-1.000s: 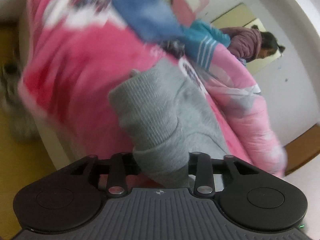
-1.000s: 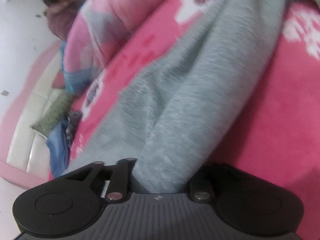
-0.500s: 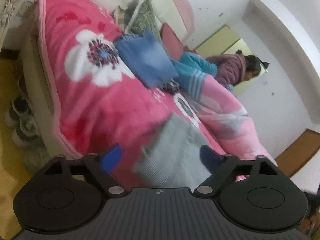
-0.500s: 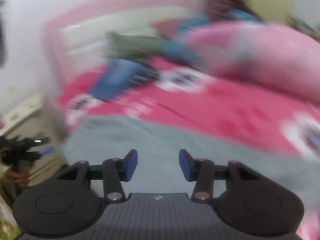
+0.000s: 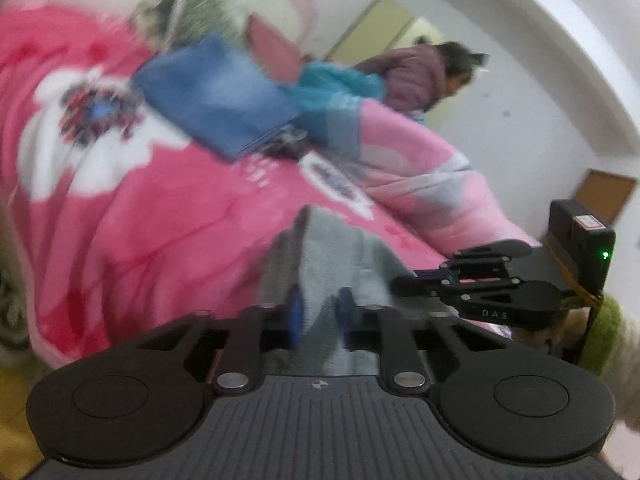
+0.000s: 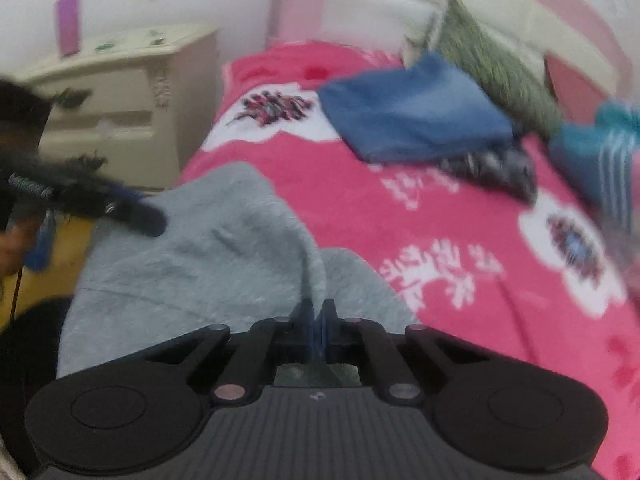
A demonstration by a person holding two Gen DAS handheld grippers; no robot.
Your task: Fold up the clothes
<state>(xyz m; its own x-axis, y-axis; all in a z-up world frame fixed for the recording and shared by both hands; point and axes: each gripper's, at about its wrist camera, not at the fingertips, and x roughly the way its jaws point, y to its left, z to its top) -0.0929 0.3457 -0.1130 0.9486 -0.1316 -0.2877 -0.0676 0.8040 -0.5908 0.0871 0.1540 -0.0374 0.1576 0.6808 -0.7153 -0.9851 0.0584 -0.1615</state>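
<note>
Pink floral bedding [image 6: 344,208] is covering the bed that fills both views, with a folded blue garment [image 6: 412,120] and a green cushion [image 6: 492,60] lying well beyond the fingers, toward the headboard. Right in front of both grippers the grey sweater [image 6: 192,256] is lying at the near edge of the bed. The left gripper [image 5: 320,312] is closing its fingers on a raised fold of grey cloth that is sitting between them, while the right gripper [image 6: 318,320] is pinching another edge of it with its fingers almost meeting. This looks like the grasping step of a fold — both corners are being taken up. Next, the two grips probably need lifting together and carrying away from the fingers across the sweater, keeping the cloth taut so it is laying flat — not bunching.
</note>
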